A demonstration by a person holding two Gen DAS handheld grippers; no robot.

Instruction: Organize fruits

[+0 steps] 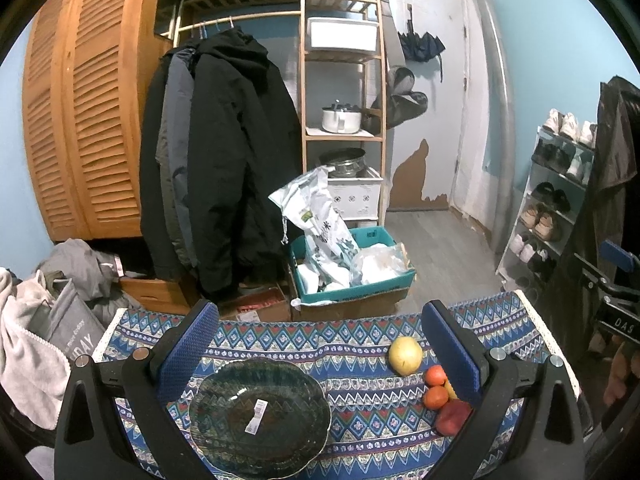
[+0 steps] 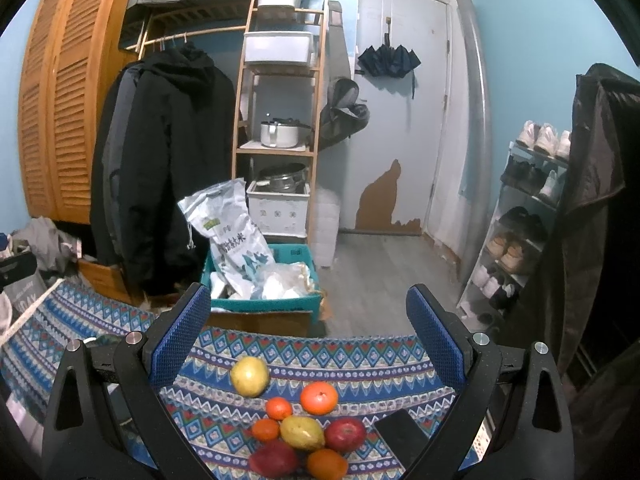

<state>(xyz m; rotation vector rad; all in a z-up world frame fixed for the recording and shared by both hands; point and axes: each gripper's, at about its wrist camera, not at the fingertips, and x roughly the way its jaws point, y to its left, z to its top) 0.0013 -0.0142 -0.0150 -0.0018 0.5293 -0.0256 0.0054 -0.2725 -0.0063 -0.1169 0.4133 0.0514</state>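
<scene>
Blue walls are wrapping around a small room, and a table with a patterned cloth [image 2: 360,360] is sitting in front of both cameras; a dark glass bowl [image 1: 260,408] is resting on the cloth and is holding nothing but a little white sticker; this bowl is the landmark.

Left gripper [image 1: 318,350] is hovering over the bowl with its two blue fingers spread wide and nothing between them; the fruits are lying in a bunch to the right of the bowl, on the cloth, apart from it; a yellow pear-like fruit [image 1: 405,355] is sitting nearest the bowl's far right side; two small oranges [image 1: 436,386] and a red apple [image 1: 453,417] are lying further right, partly behind the right finger.

Right gripper [image 2: 308,336] is hanging over the fruit pile with its fingers also spread wide and holding nothing; in its view the yellow fruit [image 2: 249,376] is sitting at the back, a big orange [image 2: 319,397] beside it, and a yellow-green mango [image 2: 302,433] in the middle, touching red apples and small oranges; a black phone [image 2: 402,440] is lying just right of the pile.

Beyond the bowl, a teal crate [image 1: 352,284] with white bags is sitting on the floor.
</scene>
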